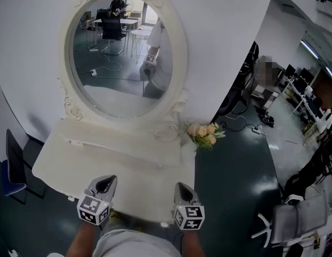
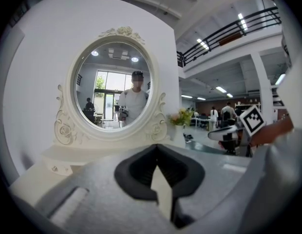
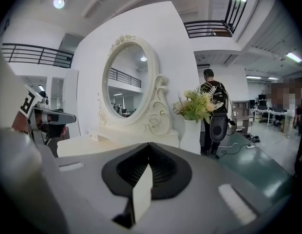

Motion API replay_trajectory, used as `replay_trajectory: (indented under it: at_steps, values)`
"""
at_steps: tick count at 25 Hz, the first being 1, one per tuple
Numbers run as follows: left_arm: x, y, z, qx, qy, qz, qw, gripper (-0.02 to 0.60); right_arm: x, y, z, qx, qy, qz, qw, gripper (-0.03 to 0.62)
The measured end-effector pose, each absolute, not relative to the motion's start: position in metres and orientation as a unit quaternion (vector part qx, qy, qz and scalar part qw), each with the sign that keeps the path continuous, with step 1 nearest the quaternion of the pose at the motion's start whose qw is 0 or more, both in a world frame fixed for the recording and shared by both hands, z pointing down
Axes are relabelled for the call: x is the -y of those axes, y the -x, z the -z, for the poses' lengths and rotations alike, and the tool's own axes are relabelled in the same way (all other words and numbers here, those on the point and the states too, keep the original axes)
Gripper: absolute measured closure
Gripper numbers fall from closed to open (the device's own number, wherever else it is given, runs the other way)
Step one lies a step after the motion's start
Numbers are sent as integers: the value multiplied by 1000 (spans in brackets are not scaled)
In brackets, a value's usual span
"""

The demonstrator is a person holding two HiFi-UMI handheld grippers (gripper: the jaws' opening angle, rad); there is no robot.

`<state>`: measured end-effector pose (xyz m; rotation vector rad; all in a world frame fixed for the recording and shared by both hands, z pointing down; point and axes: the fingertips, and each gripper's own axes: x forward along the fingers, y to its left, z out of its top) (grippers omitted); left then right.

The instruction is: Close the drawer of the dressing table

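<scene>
The white dressing table (image 1: pixel 75 165) with its oval mirror (image 1: pixel 120 52) stands against the wall. Along its front edge a small pale knob (image 1: pixel 164 225) shows between my arms. The drawer front is mostly hidden under the edge, and I cannot tell how far out it stands. My left gripper (image 1: pixel 105 183) and right gripper (image 1: pixel 182 190) hover side by side over the front of the tabletop, pointing at the mirror. Both are shut with nothing in them. The left gripper (image 2: pixel 158 167) faces the mirror (image 2: pixel 117 87). The right gripper (image 3: pixel 148 167) faces the table's right end.
A vase of pale flowers (image 1: pixel 204 135) stands at the tabletop's right rear corner. A low raised shelf with a small knob (image 2: pixel 54 168) runs under the mirror. A dark chair (image 1: pixel 13 167) is at the left, a white chair (image 1: pixel 294 221) at the right. A person (image 3: pixel 213 111) stands beyond the vase.
</scene>
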<state>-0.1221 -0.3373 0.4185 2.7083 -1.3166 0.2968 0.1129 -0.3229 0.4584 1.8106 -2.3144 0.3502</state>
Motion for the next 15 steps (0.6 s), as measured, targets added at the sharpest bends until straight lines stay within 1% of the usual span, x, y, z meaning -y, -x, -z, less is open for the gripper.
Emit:
replay_trajectory:
  at_steps: [15]
  values:
    - [329, 127, -417, 440, -890, -98, 65, 583, 306, -124, -453, 775, -617, -114, 73, 592]
